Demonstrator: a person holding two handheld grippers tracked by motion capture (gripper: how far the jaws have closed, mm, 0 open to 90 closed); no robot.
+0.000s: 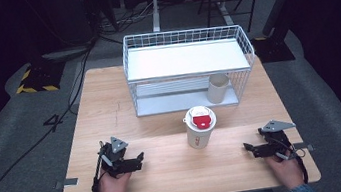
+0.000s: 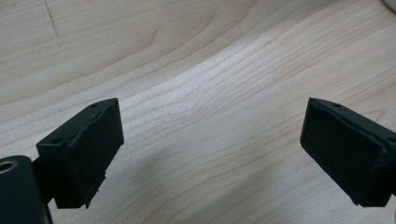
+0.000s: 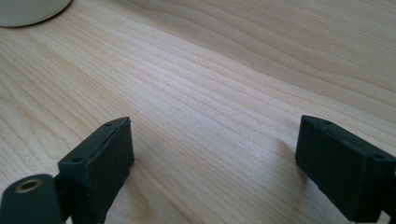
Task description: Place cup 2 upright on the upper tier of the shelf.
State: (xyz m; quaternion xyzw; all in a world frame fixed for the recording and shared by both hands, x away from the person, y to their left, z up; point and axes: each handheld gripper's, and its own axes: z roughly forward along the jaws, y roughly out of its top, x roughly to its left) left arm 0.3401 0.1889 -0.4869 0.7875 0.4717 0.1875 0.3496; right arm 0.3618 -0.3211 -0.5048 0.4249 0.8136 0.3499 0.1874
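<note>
Wooden table (image 1: 163, 127), both tools wide open, empty

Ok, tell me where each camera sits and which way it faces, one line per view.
High view: above the person's side, looking forward and down on the light wooden table; both hands, the left gripper and the right gripper show.
Left gripper view: rides the left gripper, looking along its open black fingers at bare wood.
Right gripper view: rides the right gripper, looking over wood.
Shared: the white paper cup with a red-and-white lid appears in the high view, and its base in the right gripper view.
</note>
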